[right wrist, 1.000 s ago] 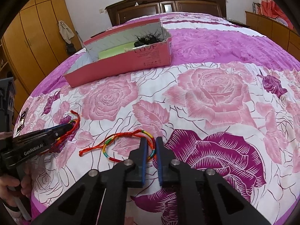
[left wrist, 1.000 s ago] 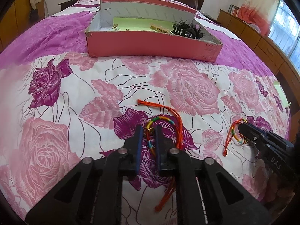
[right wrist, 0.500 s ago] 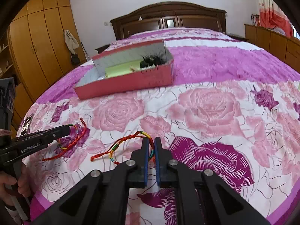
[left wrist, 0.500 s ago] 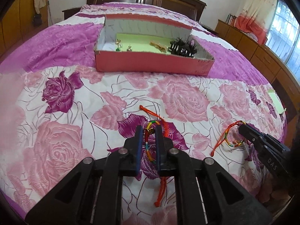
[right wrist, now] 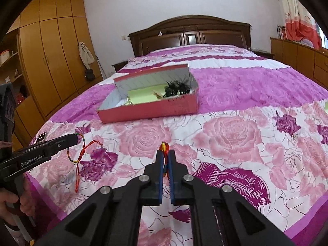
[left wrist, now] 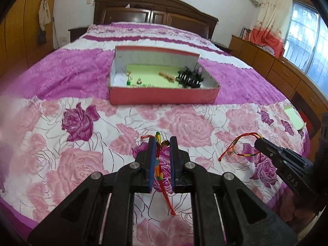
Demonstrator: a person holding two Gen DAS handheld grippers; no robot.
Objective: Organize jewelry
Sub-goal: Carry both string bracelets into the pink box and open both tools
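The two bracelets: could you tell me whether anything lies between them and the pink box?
Nothing visible does. Each bracelet hangs pinched in a gripper above bare bedspread, and the box lies open straight ahead, only its low front wall to clear.

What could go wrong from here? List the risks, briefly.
The left gripper pinches its rainbow braided string bracelet with the red tail dangling; that tail may catch on the wall of the pink cardboard box.

The right gripper grips only a thin part of its rainbow string bracelet, which could slip out.

Rose-print bed, wooden wardrobe
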